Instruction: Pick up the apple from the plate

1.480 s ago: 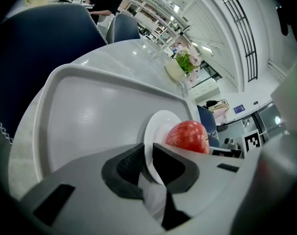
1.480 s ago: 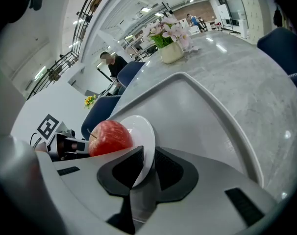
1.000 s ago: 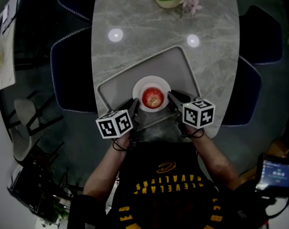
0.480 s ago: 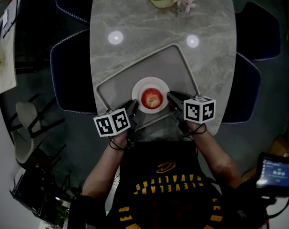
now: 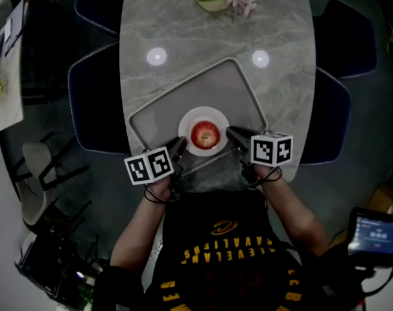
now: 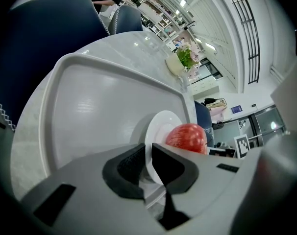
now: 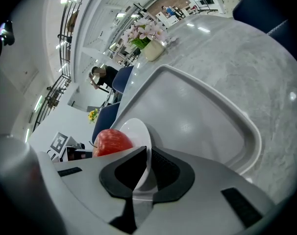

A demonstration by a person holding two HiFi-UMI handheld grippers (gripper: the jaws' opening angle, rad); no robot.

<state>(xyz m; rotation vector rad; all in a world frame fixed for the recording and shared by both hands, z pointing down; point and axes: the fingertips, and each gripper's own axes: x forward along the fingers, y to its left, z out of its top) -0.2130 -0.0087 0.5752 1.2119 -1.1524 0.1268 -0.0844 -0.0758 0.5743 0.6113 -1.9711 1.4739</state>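
**Both tools grip the plate rim; apple sits on the plate**

In the head view the tool bodies hide the side edges of the white plate (image 5: 187, 123), so the grips show only in the gripper views. There the left tool (image 6: 149, 155), whose jaws have just been closing, pinches the plate's rim, and the right tool (image 7: 148, 158) pinches the opposite rim. Each tool's body cuts off the lower part of the red apple (image 5: 205, 135), which lies mid-plate. The plate stands in a grey tray (image 5: 159, 111) on the marble surface (image 5: 183, 34).
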